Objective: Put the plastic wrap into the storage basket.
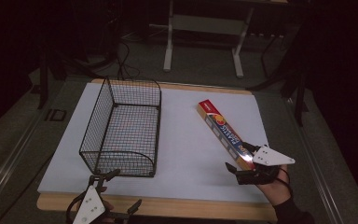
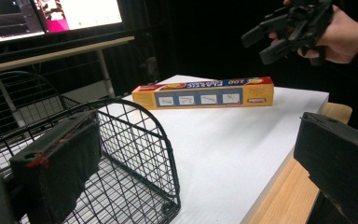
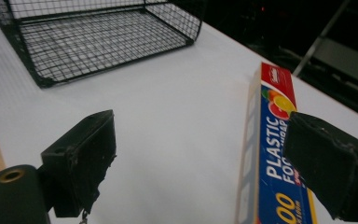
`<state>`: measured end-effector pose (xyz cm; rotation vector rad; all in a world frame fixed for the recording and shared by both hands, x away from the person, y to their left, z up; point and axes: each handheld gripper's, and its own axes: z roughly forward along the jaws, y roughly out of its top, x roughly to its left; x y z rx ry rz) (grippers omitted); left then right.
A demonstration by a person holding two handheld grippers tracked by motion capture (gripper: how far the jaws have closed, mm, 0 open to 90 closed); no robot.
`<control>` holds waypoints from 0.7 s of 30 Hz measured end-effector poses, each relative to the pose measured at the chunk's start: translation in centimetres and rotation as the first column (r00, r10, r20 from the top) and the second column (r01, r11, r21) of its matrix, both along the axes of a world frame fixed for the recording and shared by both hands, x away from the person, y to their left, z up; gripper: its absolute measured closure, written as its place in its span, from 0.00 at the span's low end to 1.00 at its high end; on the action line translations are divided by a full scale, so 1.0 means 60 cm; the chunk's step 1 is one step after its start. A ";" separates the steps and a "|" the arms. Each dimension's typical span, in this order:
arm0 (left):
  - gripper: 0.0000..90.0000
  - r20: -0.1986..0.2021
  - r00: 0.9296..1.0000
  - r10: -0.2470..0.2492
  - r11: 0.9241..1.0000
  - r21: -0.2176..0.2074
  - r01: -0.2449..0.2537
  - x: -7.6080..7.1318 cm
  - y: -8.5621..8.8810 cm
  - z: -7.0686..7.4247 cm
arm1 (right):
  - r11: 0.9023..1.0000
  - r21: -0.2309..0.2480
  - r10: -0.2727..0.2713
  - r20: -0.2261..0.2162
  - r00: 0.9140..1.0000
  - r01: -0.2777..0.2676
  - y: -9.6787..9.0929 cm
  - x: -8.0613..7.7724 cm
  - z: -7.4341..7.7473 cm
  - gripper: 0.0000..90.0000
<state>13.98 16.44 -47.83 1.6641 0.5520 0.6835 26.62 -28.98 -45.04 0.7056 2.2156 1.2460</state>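
right hand-held gripper [image 1: 238, 164] jaws apart over one wrap box [image 1: 223, 132]; left hand-held gripper [image 1: 121, 190] apart; one wire basket [image 1: 121, 128].

A long orange plastic wrap box [image 1: 225, 134] lies flat and slantwise on the white table's right side

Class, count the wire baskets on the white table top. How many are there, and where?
1. The wire basket stands on the left part of the white table top, empty, left of the plastic wrap box and just beyond the left gripper.
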 end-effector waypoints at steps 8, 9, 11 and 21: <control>0.02 -0.003 1.000 -0.003 1.000 0.003 0.003 0.001 -0.001 -0.001 | 0.998 -0.031 -0.058 -0.033 0.998 0.057 -0.021 0.044 -0.005 0.11; 0.02 -0.003 1.000 -0.003 1.000 0.003 0.003 0.001 -0.001 -0.001 | 0.998 -0.027 -0.058 -0.049 0.997 0.057 -0.023 0.051 -0.006 0.11; 0.02 -0.003 1.000 -0.003 1.000 0.003 0.003 0.001 -0.002 -0.001 | 0.997 -0.037 -0.075 -0.069 0.995 0.072 -0.027 0.063 -0.009 0.11; 0.02 -0.002 1.000 -0.008 1.000 0.005 0.008 0.001 -0.002 -0.001 | 0.989 -0.092 -0.127 -0.160 0.979 0.113 -0.030 0.111 -0.030 0.14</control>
